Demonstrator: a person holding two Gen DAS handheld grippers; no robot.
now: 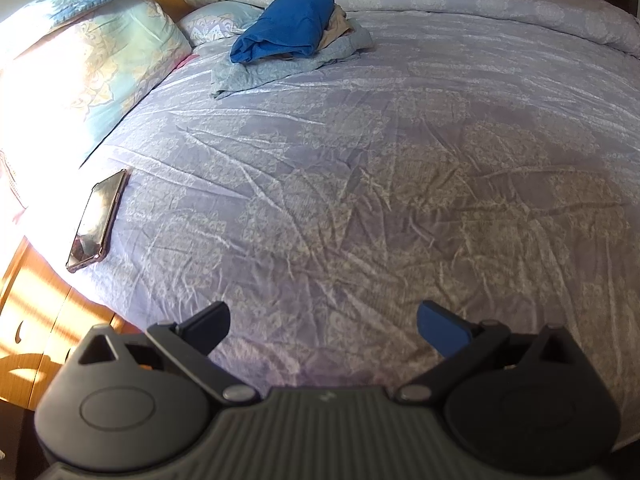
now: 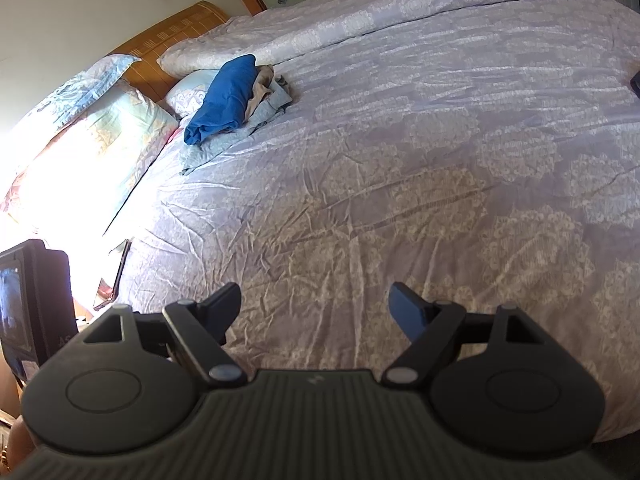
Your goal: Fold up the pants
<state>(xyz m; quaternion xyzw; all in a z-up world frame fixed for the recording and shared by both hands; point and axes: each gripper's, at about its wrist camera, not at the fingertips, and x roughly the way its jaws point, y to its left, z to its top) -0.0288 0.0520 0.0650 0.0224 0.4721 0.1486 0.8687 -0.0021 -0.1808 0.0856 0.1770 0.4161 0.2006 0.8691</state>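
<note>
Left gripper (image 1: 323, 330): jaws spread, empty, over bedspread.
Right gripper (image 2: 316, 311): jaws spread, empty.
Lavender patterned bedspread (image 1: 360, 184): bare nearby.
Blue soft folded pants (image 1: 288, 24): atop clothes pile by pillows, well apart.
Handling: judged light, limp; pinch an edge or waistband.

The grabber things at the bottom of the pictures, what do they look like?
Both the left gripper and the right gripper are dark grey plastic. Each has a ribbed middle part with a tiny pale logo, two big round discs at the sides, silver rivets on angled link bars, and two short flat fingers; the left gripper's right finger pad looks blue. No cables show.
</note>
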